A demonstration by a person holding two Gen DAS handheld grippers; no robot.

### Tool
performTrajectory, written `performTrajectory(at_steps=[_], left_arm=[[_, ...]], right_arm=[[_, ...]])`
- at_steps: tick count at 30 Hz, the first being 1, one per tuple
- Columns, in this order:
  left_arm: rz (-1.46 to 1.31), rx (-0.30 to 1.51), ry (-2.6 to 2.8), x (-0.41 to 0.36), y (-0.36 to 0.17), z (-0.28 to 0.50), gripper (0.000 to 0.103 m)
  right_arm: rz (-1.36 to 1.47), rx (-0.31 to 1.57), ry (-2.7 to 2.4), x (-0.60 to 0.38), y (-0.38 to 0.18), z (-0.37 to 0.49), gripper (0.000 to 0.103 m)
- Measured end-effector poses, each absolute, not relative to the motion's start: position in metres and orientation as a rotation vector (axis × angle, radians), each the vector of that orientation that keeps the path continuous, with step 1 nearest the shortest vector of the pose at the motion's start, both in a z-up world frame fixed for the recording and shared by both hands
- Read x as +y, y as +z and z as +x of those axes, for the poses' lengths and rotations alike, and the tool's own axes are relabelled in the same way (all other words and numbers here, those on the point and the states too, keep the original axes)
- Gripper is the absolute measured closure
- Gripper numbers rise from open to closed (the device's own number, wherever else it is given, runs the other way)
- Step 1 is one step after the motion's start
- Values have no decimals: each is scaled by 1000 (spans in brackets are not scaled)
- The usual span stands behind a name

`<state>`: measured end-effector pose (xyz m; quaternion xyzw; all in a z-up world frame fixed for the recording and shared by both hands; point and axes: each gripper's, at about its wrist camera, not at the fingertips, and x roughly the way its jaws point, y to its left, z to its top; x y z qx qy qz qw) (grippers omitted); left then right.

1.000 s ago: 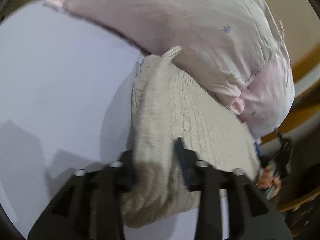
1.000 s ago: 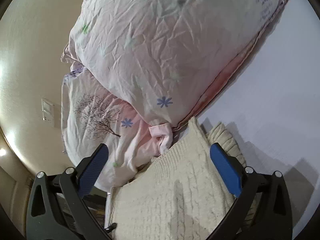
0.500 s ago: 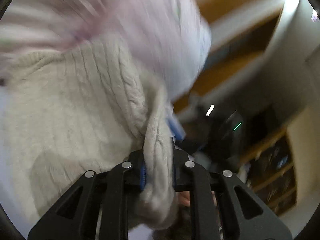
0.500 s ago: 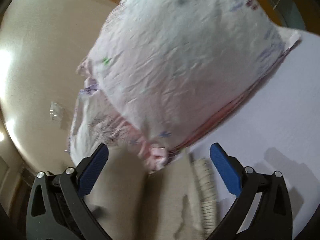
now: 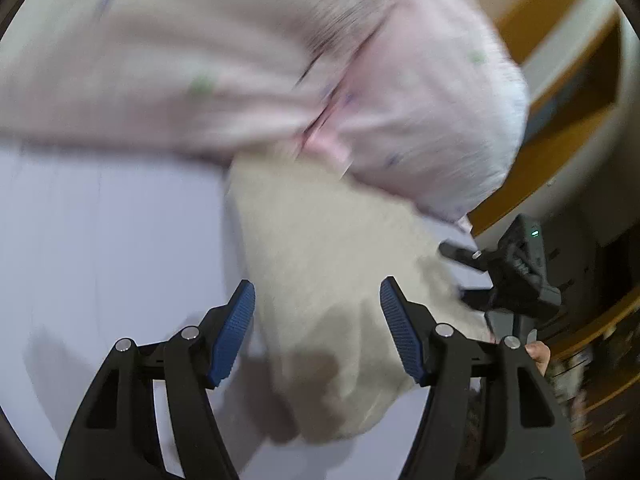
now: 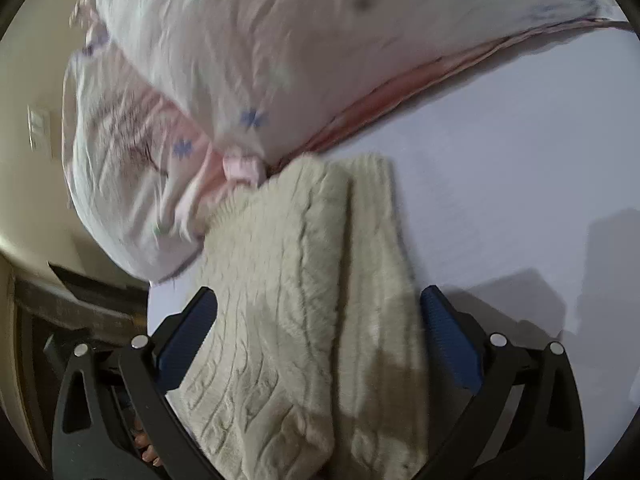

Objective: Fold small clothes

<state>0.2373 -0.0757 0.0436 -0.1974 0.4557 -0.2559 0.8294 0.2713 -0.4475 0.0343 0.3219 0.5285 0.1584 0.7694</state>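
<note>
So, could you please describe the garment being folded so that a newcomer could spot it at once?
Start from the white bed sheet and the big pink floral pillow lying on it. Just in front of the pillow lies the sweater, folded. Unlike the smooth pillow and sheet, it is cream and thick, with a cable-knit texture.

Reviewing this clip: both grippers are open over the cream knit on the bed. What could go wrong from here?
1. The cream knit butts against the pink floral pillow; a grab there could catch the pillowcase too.
2. The knit lies near the sheet edge on the right gripper's outer side, so a tug might drag it off.
3. The left gripper view is blurred; closing now may pinch the wrong layer.
</note>
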Motion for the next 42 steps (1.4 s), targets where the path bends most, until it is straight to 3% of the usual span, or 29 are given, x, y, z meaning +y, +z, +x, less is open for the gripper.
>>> performTrajectory(at_steps=[4,6,7,9,11,12,15,19,22,23,26,28,30,31,34,37,38,39,40,41,42], left_arm=[[-447,1014,-557,-85,26,233,34],[-461,1030,-560,-89,23,234,30],[-477,1039,-553,-91,21,239,28],[-550,1076,-581,-93,5,242,28],[-544,1052,-601,-95,6,245,33],[-539,1061,-619,-94,6,246,46],[-548,1021,-700,-67,18,240,63],[-322,834,-657,-16,56,202,63],[-138,830,-510,6,53,195,56],[-97,838,-455,11,49,193,52],[-34,701,-325,26,63,165,46],[-52,651,-356,21,71,153,39],[-48,642,-420,3,73,147,32],[-30,651,-456,-11,70,146,30],[53,697,-460,-42,53,149,28],[77,655,-454,-45,58,133,28],[54,654,-452,-38,61,127,24],[24,659,-439,-26,63,122,17],[11,665,-414,-18,65,115,13],[6,670,-378,-12,65,112,8],[12,681,-325,-4,63,106,6]], right_arm=[[705,1125,339,-446,33,268,2],[701,1105,323,-445,33,264,9],[689,1107,323,-442,33,263,26],[651,1093,307,-436,33,256,42],[724,1060,360,-435,33,251,65],[750,1035,385,-434,35,246,67],[786,974,528,-415,51,232,71],[659,986,626,-354,59,230,71],[404,1030,446,-310,53,235,60],[404,996,415,-313,59,231,52],[460,840,356,-330,85,205,47],[453,866,411,-323,88,200,47],[387,953,444,-298,77,204,53],[350,987,431,-288,69,207,86],[409,970,325,-302,59,216,92],[408,954,323,-306,62,210,90],[372,928,326,-303,69,201,86],[346,907,327,-303,76,191,76],[319,870,330,-303,85,176,46],[298,838,317,-304,92,163,5],[271,794,296,-305,98,149,3]])
